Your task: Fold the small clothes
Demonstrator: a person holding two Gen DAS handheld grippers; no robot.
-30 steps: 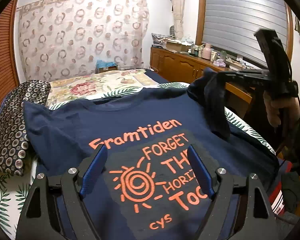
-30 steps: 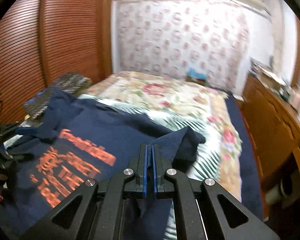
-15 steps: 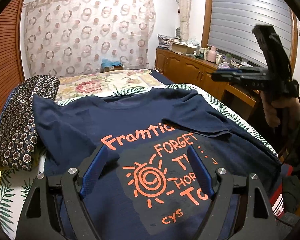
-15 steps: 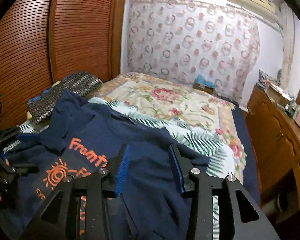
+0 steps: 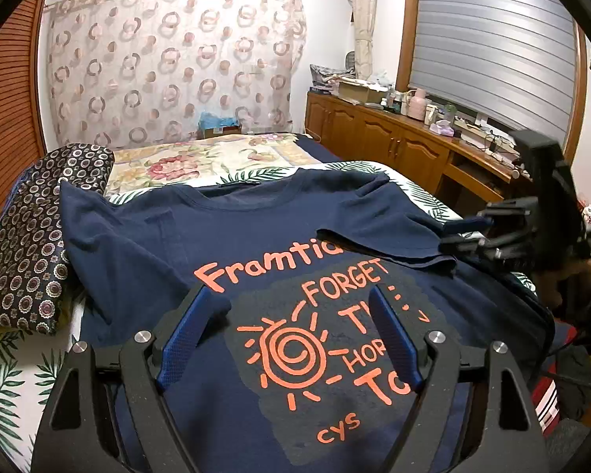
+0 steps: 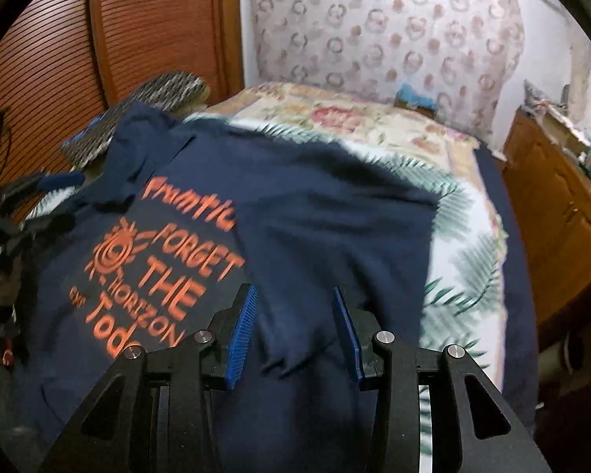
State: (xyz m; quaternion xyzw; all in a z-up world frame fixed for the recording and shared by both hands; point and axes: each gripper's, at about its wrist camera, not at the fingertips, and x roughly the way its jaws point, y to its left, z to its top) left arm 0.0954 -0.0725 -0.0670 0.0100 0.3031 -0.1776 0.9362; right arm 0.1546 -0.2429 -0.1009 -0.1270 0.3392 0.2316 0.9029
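A navy T-shirt [image 5: 256,236] with orange print lies face up on the bed. Its right sleeve [image 5: 386,244] is folded inward over the chest and covers part of the lettering. My left gripper [image 5: 291,311] is open and empty, low over the printed chest. My right gripper [image 6: 295,303] is open and empty above the shirt's right side [image 6: 327,236]; it also shows at the right of the left wrist view [image 5: 469,236], beside the folded sleeve. The left sleeve [image 5: 86,213] lies spread out toward the pillow.
A dark patterned pillow [image 5: 31,236] lies left of the shirt. The bed has a leaf-print sheet [image 6: 469,260] and floral cover [image 5: 185,161]. A wooden cabinet [image 5: 406,149] with clutter stands right of the bed. A wooden slatted wardrobe [image 6: 145,27] stands on the left.
My right gripper held the right sleeve raised, laid it over the chest, opened and let go. It has since dropped lower beside the shirt. My left gripper stayed open.
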